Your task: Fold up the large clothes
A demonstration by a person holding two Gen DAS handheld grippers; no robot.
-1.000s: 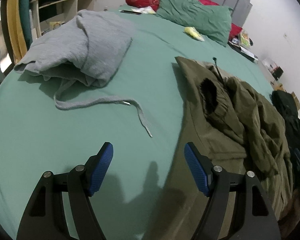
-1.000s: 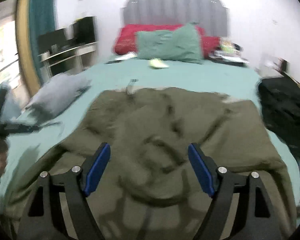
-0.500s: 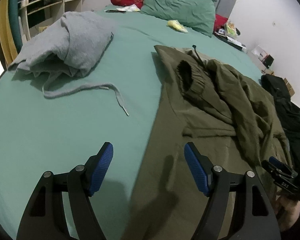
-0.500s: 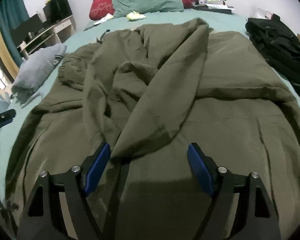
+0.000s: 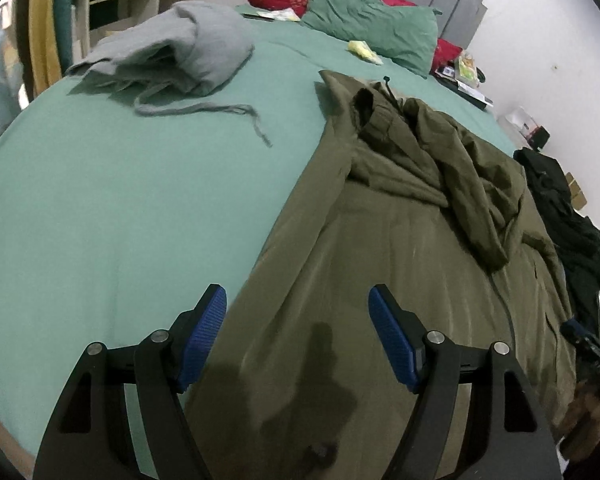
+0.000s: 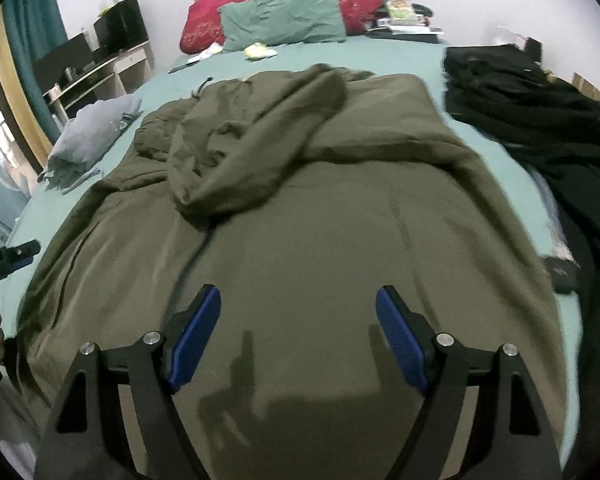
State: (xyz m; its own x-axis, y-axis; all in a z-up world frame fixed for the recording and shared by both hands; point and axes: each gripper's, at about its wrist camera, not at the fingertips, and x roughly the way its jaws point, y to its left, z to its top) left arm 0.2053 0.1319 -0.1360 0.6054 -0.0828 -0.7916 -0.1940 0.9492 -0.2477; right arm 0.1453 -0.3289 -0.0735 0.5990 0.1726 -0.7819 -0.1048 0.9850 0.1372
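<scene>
The olive jacket (image 6: 320,240) looks soft and bulky (likely floppy) — best pinched along its near hem; both the left hand-held gripper (image 5: 298,340) and right hand-held gripper (image 6: 298,340) gape empty above it.

Three garments (image 6: 340,240), two green pillows (image 6: 284,20).

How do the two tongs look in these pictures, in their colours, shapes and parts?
Both look the same. The left tongs and the right tongs have black angular arms with triangular cut-outs and round silver pivot pins. Each finger ends in a blue ribbed pad. No cables or markings show, and no sleeve is clearly visible.
</scene>
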